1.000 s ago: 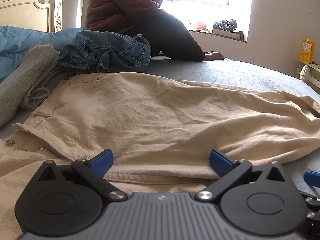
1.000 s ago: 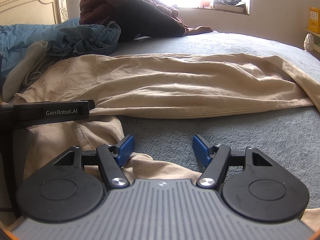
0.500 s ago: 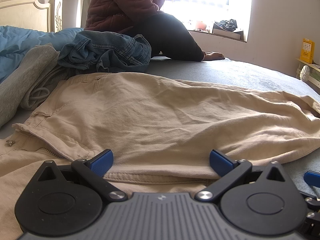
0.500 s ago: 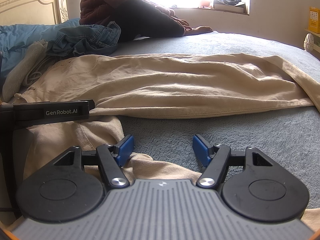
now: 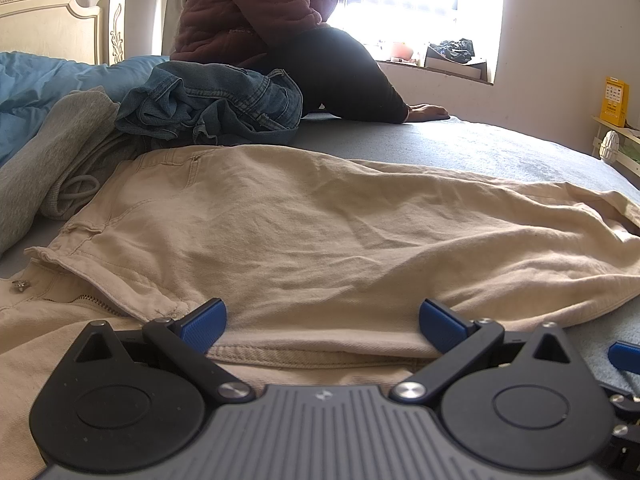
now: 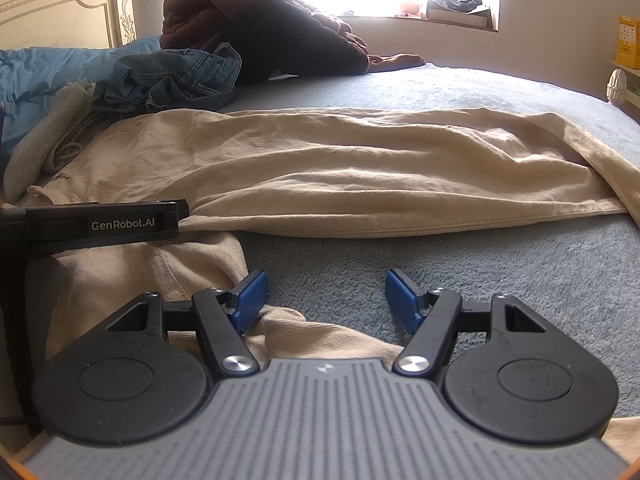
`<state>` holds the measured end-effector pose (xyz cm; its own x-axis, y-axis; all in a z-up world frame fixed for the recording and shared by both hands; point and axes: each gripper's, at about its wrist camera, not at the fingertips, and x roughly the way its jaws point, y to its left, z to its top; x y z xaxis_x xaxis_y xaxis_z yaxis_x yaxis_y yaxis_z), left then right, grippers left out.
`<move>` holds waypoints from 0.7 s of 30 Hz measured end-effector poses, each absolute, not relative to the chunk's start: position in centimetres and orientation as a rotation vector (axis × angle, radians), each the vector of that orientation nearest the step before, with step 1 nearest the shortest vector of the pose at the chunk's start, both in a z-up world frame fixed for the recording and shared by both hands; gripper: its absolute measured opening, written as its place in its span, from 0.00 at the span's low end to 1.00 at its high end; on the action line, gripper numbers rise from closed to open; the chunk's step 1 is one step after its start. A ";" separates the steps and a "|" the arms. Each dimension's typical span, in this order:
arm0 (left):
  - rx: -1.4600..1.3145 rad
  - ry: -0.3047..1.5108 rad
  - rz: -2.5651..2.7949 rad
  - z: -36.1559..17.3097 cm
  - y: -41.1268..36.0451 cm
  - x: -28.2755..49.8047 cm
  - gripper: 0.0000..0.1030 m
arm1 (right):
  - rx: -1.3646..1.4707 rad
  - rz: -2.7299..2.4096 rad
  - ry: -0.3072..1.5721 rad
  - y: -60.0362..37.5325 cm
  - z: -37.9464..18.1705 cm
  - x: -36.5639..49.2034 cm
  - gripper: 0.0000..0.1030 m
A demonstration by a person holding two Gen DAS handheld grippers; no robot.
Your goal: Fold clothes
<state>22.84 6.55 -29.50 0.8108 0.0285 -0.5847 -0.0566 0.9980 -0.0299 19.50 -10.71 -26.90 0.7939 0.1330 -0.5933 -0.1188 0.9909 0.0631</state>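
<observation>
Beige trousers (image 5: pixel 320 240) lie spread across the grey-blue bed, waist to the left, legs running right; they also show in the right wrist view (image 6: pixel 360 176). My left gripper (image 5: pixel 322 322) is open, low over the near trouser leg, fabric lying between its blue pads. My right gripper (image 6: pixel 324 296) is open above the bed cover, its left pad (image 6: pixel 250 294) touching a fold of the near trouser leg. The left gripper's body (image 6: pixel 92 226) shows at the left of the right wrist view.
Crumpled blue jeans (image 5: pixel 212 104) and a grey sweatshirt (image 5: pixel 52 152) lie behind the trousers at the left. A blue duvet (image 5: pixel 36 84) and headboard are behind. A person (image 5: pixel 280 40) sits at the far side by the window. A shelf (image 5: pixel 616 128) is at the right wall.
</observation>
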 end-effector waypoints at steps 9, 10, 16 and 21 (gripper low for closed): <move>-0.047 0.624 0.046 -29.5 6.6 22.8 1.00 | 0.019 0.133 0.640 -10.7 -26.9 19.5 0.64; -0.047 0.624 0.046 -29.5 6.6 22.8 1.00 | 0.019 0.133 0.640 -10.7 -26.9 19.5 0.64; -0.047 0.624 0.046 -29.5 6.6 22.8 1.00 | 0.018 0.135 0.640 -10.7 -26.9 19.6 0.65; -0.047 0.624 0.046 -29.5 6.6 22.8 1.00 | 0.019 0.136 0.639 -10.8 -26.9 19.6 0.65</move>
